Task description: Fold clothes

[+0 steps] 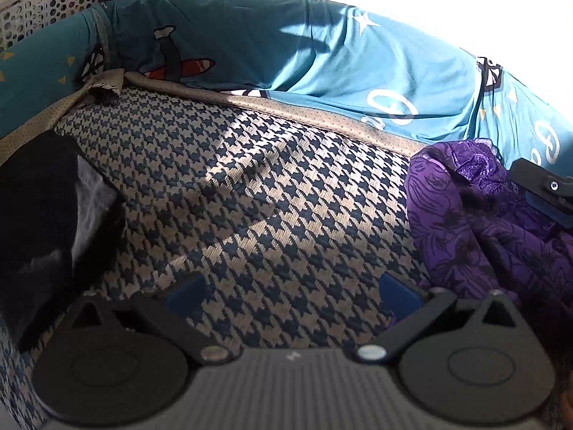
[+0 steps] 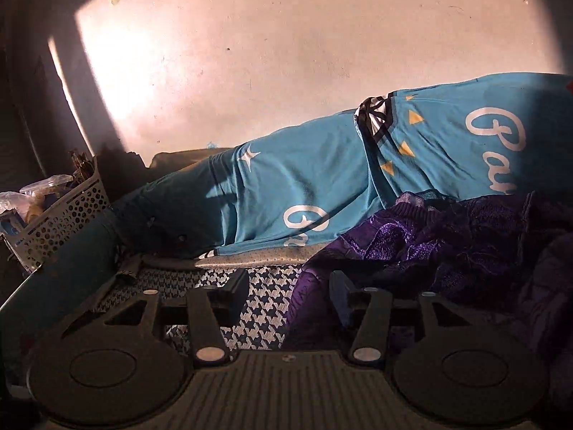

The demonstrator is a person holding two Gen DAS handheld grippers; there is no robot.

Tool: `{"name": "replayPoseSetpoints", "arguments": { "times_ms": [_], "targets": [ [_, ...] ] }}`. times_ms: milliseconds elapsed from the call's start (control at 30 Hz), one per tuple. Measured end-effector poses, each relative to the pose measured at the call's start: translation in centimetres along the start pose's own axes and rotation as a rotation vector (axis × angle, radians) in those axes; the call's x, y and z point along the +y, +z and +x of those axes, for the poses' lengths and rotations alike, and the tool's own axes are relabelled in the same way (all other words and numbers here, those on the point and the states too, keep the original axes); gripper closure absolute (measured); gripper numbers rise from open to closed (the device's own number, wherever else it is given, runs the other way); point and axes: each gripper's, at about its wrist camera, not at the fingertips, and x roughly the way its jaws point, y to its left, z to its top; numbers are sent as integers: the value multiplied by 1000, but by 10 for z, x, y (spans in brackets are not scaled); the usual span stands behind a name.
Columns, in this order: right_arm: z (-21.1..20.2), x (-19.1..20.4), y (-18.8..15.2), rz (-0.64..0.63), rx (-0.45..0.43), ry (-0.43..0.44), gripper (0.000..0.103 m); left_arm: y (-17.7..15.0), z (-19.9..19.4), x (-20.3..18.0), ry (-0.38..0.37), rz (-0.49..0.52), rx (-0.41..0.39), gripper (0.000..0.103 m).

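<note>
A crumpled purple patterned garment (image 1: 483, 222) lies at the right on a houndstooth-covered surface (image 1: 250, 197). A dark folded garment (image 1: 43, 208) with a grey patch rests at the left. My left gripper (image 1: 292, 294) is open above the bare houndstooth between the two, with nothing between its blue pads. One finger of my right gripper shows at the right edge, over the purple garment. In the right wrist view my right gripper (image 2: 288, 294) stands open just above the purple garment (image 2: 447, 243). The cloth's left edge lies under its right finger and neither pad presses on it.
A teal-blue printed cloth (image 1: 322, 57) covers a raised bolster along the far edge, also seen in the right wrist view (image 2: 304, 186). A white perforated basket (image 1: 50, 0) with odds and ends stands at the far left. A sunlit wall (image 2: 286, 53) rises behind.
</note>
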Motion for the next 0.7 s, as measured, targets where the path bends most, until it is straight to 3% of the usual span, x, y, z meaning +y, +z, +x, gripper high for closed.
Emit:
{"name": "replayPoseSetpoints", "arguments": {
  "times_ms": [167, 367, 700],
  "targets": [
    [-8, 25, -13, -118, 64, 108, 54, 4, -1, 11, 27, -30, -10, 0],
    [-18, 39, -29, -172, 137, 147, 54, 8, -1, 20, 34, -52, -11, 0],
    [-43, 64, -80, -321, 267, 76, 49, 10, -7, 21, 19, -67, -24, 0]
  ]
}}
